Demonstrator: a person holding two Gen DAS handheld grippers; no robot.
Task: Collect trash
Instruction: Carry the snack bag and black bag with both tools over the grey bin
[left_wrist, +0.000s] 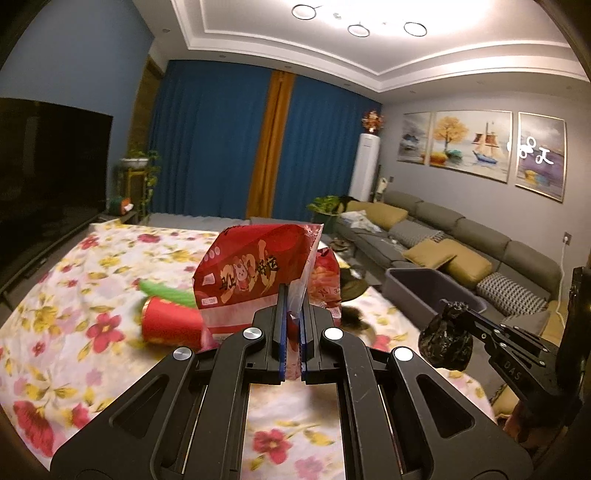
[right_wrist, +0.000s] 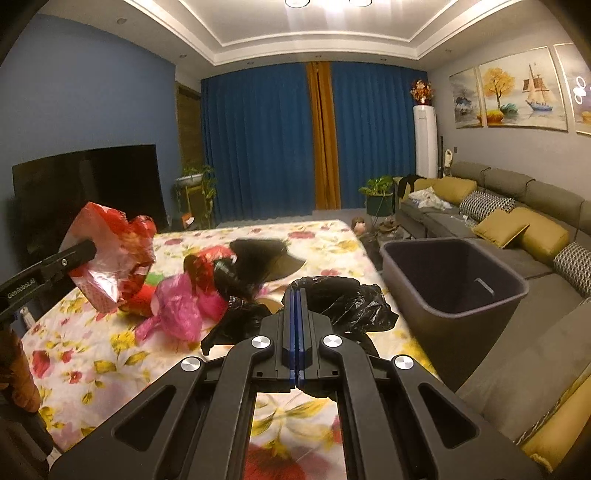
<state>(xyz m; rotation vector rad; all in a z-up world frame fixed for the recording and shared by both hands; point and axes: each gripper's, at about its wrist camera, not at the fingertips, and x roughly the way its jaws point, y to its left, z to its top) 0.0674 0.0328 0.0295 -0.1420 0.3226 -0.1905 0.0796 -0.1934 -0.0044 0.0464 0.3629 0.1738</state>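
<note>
My left gripper (left_wrist: 293, 295) is shut on the edge of a red snack bag (left_wrist: 255, 269), held up above the flowered table (left_wrist: 74, 295). From the right wrist view the same red snack bag (right_wrist: 110, 254) hangs from the left gripper (right_wrist: 90, 251) at the left. My right gripper (right_wrist: 297, 299) is shut on a crumpled black plastic bag (right_wrist: 343, 299), lifted off the table. That black plastic bag (left_wrist: 445, 338) shows as a knotted bundle at the right gripper (left_wrist: 461, 314) in the left wrist view. A grey bin (right_wrist: 454, 280) stands open at the table's right edge.
More trash lies on the flowered table (right_wrist: 92, 354): a pink plastic bag (right_wrist: 177, 310), a red cup (left_wrist: 170, 325), a green wrapper (left_wrist: 166, 290) and black scraps (right_wrist: 258, 262). A grey sofa (right_wrist: 517, 229) with cushions runs along the right. A television (right_wrist: 88, 184) stands at the left.
</note>
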